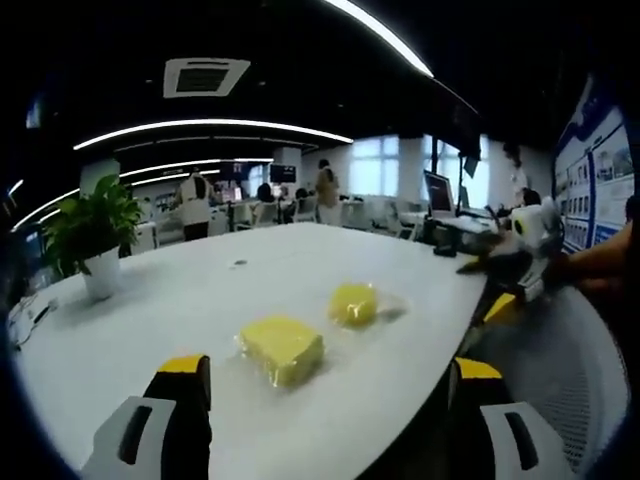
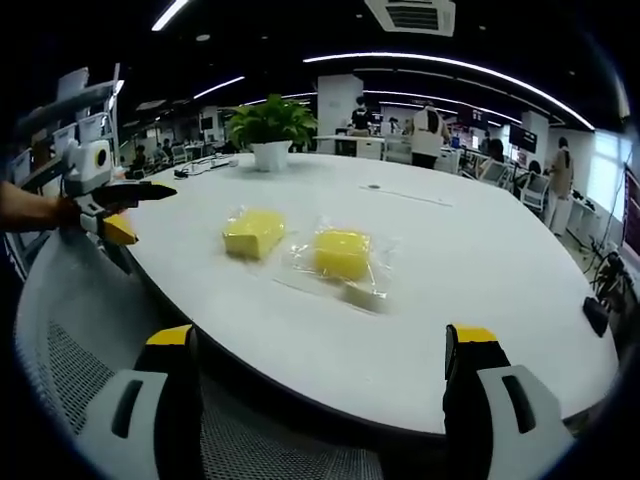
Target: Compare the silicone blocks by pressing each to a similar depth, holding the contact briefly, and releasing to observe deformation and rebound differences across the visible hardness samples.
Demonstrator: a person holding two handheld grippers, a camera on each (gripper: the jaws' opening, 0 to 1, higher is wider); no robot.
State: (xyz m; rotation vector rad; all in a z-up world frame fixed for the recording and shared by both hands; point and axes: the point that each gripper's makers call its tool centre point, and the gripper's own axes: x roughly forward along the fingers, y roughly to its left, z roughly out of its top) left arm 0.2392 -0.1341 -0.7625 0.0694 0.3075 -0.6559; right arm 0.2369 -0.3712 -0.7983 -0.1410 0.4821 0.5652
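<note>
In the left gripper view, a green potted plant (image 1: pixel 90 240) sits far over on the left of the big white table (image 1: pixel 200 300). Next comes the left tool (image 1: pixel 330 425), low in the picture. Its two jaws are spread wide apart and hold nothing. Between and just past the jaws lies a yellow silicone block (image 1: pixel 283 348) shaped like a brick, wrapped in clear plastic. A bit to its right and farther off is a rounder yellow silicone block (image 1: pixel 353 303), also in clear wrap. The two blocks lie near each other but do not touch. Both rest flat on the table, near its front edge. At the right side, the right tool (image 1: pixel 500 270) comes in, held by a person's hand, out beyond the table edge. A grey mesh chair (image 1: pixel 560 370) is below it. People (image 1: pixel 195 200) stand far back in the office.

In the right gripper view, the left tool (image 2: pixel 140 200) shows at the left, held by a hand, close to the table edge but apart from the blocks. Then come the brick-shaped block (image 2: pixel 254 233) and, just right of it, the rounder block (image 2: pixel 342 252). The plant (image 2: pixel 271 130) stands behind them. The right tool (image 2: pixel 318 385) is at the bottom, jaws wide apart and empty, back from the table edge, above the chair.
</note>
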